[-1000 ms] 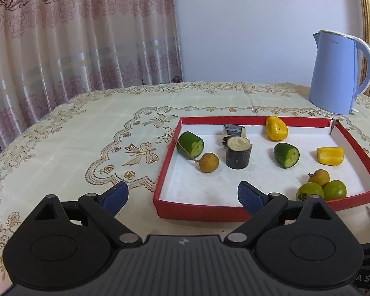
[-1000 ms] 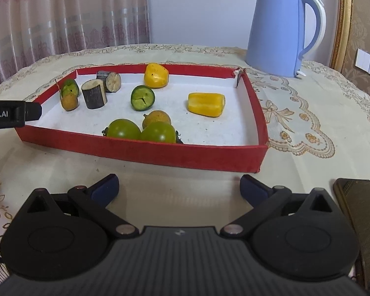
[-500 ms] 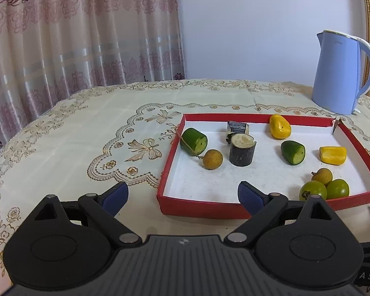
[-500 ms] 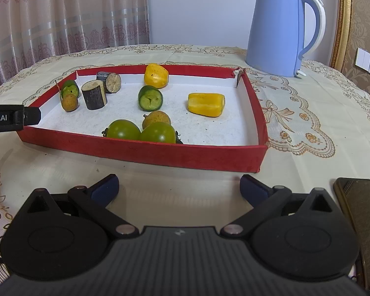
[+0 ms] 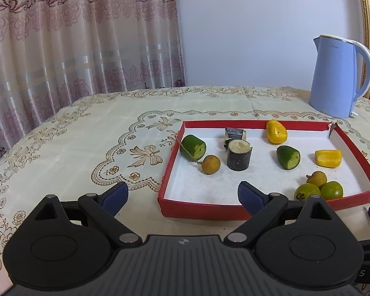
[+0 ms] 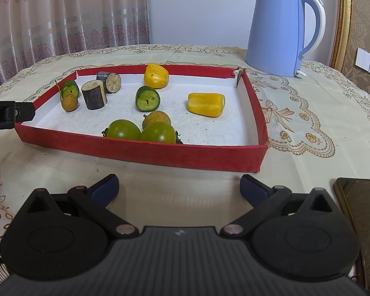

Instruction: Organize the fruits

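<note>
Right wrist: right gripper (image 6: pixel 178 190) wide apart, empty, before tray (image 6: pixel 140 151).

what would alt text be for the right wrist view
A red tray on a patterned tablecloth holds cut green, yellow and dark fruit pieces, two small brown fruits and two green tomatoes at its near edge. The open right claw hangs empty before it, a blue kettle stands behind, and a phone lies at right.
</note>
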A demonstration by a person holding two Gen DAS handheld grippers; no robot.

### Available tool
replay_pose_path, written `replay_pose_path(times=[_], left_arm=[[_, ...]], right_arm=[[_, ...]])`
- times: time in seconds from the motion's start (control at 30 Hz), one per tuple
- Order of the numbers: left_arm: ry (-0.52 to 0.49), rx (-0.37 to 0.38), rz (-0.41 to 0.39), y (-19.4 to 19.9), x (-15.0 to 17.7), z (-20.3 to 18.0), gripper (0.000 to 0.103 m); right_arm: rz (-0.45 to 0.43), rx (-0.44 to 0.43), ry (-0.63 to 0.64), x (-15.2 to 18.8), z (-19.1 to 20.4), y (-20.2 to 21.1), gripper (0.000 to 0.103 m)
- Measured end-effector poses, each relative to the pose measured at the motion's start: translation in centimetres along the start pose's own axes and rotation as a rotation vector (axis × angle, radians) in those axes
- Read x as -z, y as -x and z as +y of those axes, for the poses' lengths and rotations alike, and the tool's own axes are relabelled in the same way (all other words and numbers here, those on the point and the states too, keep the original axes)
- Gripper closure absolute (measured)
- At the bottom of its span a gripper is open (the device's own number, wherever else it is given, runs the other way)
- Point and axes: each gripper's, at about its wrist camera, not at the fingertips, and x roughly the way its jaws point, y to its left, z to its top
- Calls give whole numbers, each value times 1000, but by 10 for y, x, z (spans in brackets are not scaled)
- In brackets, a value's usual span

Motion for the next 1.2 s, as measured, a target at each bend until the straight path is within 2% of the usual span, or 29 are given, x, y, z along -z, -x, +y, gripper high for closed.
replay_pose_path(times=[0.53, 0.7, 1.2], left_arm=[[-20, 12, -14, 3, -1, 0, 7], [-25, 17, 5, -1, 1, -5, 7], [-51, -3, -11, 1, 1, -8, 6]], right_arm=[[0, 0, 0, 0, 0, 0, 0], [0, 0, 0, 0, 0, 0, 0], [0, 0, 0, 0, 0, 0, 0]])
